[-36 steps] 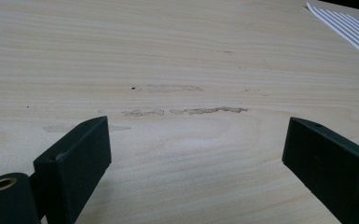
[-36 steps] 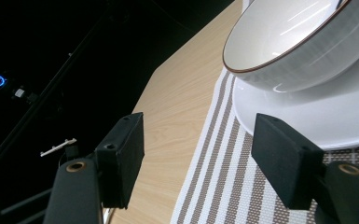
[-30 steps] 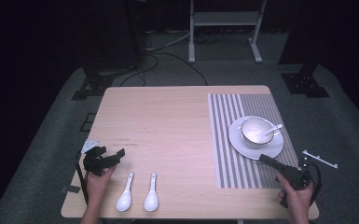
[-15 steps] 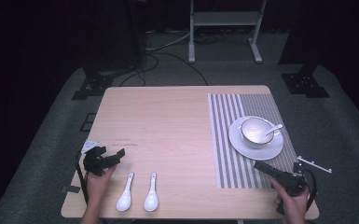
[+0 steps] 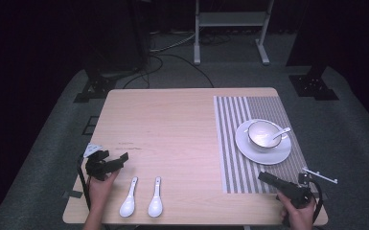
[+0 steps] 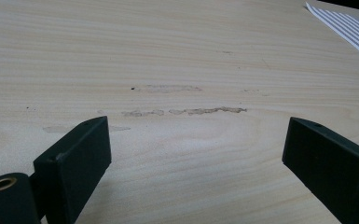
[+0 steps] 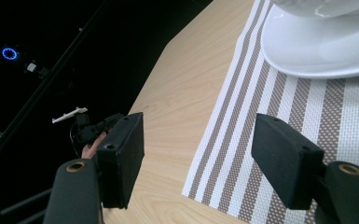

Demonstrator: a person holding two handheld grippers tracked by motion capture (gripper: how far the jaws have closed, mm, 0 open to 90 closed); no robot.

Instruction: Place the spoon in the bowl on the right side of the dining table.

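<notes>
Right gripper: seen at the near right corner of the table in the high view, held in a hand at the table edge; its jaws are spread wide with nothing between them, and lie over the near edge of the striped mat, pointing towards the table's left.
Left gripper: held at the near left of the table; its jaws are spread apart and empty, with bare wood seen between them in the left gripper view.
Two loose spoons: a left spoon and a right spoon, both white, are laid side by side near the front edge, bowls towards the person, handles pointing away; they are apart from each other, and the left one lies just beside the left gripper's hand.
Table: light wood, with faint smudges on the surface ahead of the left gripper.
Striped mat: laid on the right part of the table, its stripes running from the near side to the far side; its woven bands are seen close under the right gripper's jaws in the right gripper view.
Plate: white, set on the far half of the mat, well ahead of the right gripper.
Bowl: white, standing upright on the plate.
Spoon in bowl: a third white spoon rests in the bowl, its handle lying over the right rim.
</notes>
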